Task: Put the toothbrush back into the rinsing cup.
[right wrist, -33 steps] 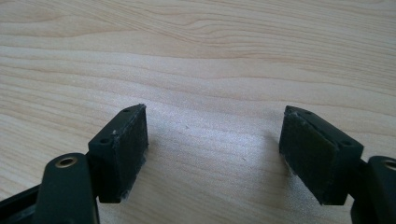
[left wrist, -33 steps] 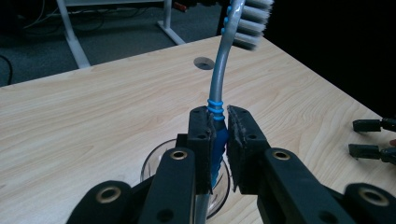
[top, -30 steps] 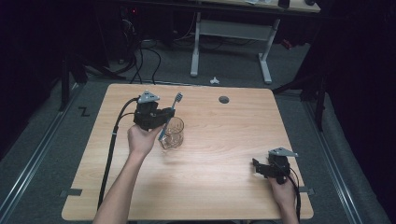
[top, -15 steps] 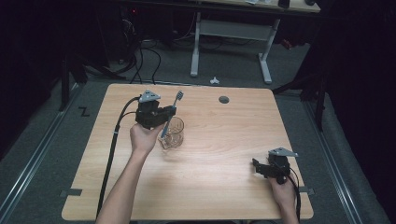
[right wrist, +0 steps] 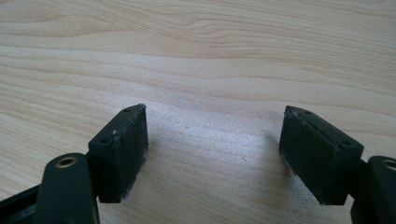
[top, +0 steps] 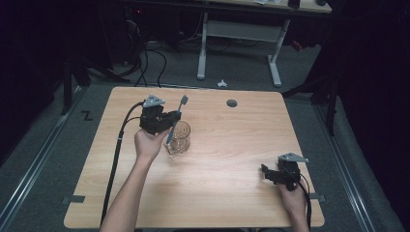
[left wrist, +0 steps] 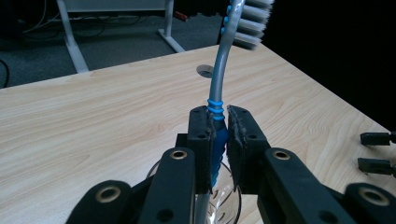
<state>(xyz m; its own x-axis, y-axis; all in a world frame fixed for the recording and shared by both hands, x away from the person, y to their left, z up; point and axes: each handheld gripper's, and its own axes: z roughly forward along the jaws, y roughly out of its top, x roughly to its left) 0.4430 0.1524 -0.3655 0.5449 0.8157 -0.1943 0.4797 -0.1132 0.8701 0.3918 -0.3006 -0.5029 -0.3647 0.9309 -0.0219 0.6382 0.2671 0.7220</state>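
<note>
Your left gripper [top: 170, 121] was clamped on a toothbrush [top: 175, 122], the pads pressing the blue grip section of the handle from both sides. In the left gripper view, the toothbrush [left wrist: 216, 88] rose from between the jaws as a grey neck with blue rings, curving up to the white bristle head at the top edge of the frame. Its lower end ran down into a clear drinking glass [left wrist: 224, 196] directly below the jaws.

In the high view, the glass [top: 179, 137] stood upright on the wooden table [top: 232, 159], left of centre and just beside your left hand [top: 149, 145]. The toothbrush leaned tilted, its head pointing toward the far edge of the table and its handle end inside the glass. Whether the handle tip touched the bottom of the glass could not be determined.

Your right gripper [top: 270, 174] sat near the front right corner of the table, well apart from the glass, with your right hand [top: 292, 198] behind it. In the right gripper view, its jaws stood wide apart with bare wood grain between them and nothing held; the right gripper [right wrist: 215, 154] was low over the table surface.

A round grommet hole [top: 232, 103] lay in the table near the far edge, to the right of the toothbrush head.
</note>
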